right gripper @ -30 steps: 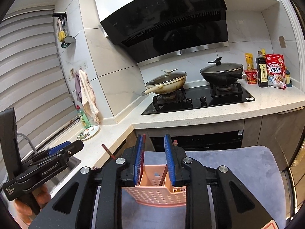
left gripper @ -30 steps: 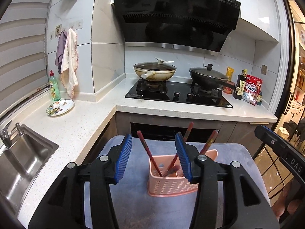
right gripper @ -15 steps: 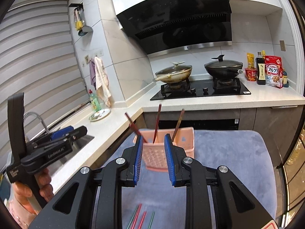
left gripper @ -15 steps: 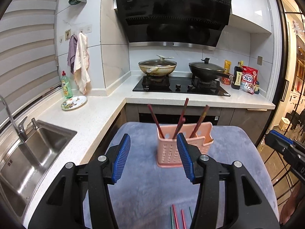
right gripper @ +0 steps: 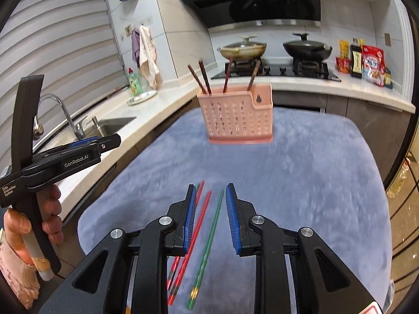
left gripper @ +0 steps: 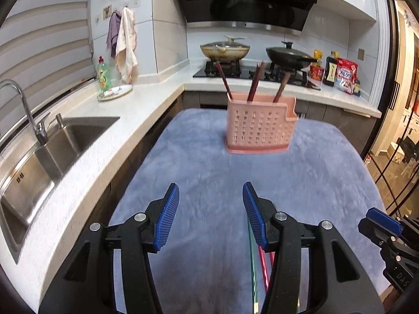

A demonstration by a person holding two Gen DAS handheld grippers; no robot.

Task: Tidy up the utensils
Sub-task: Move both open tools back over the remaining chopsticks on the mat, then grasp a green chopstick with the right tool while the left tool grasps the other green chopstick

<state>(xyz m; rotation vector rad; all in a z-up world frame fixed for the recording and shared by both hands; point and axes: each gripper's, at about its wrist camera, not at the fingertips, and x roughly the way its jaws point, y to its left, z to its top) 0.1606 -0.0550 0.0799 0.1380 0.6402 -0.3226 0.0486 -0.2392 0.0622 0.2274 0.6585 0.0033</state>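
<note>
A pink perforated utensil holder (left gripper: 259, 127) stands on the blue-grey mat (left gripper: 209, 172) at its far end, with several dark red-brown chopsticks (left gripper: 254, 85) upright in it; it also shows in the right wrist view (right gripper: 237, 116). Red chopsticks (right gripper: 200, 214) and a green chopstick (right gripper: 210, 231) lie loose on the mat near its front. My right gripper (right gripper: 210, 196) is open and empty, hovering over them. My left gripper (left gripper: 210, 196) is open and empty, to the left of the chopsticks (left gripper: 252, 261); it also shows in the right wrist view (right gripper: 104, 142).
A white counter (left gripper: 110, 136) with a steel sink (left gripper: 47, 151) and tap runs along the left. A plate (left gripper: 115, 93) and soap bottle (left gripper: 104, 74) stand behind it. A hob with two lidded pans (left gripper: 225, 49) and food packets (left gripper: 345, 74) lies beyond the mat.
Both grippers have pulled back from the holder toward the mat's front and tilted downward. The loose red and green chopsticks have come into view under the right gripper, whose jaws have opened wider.
</note>
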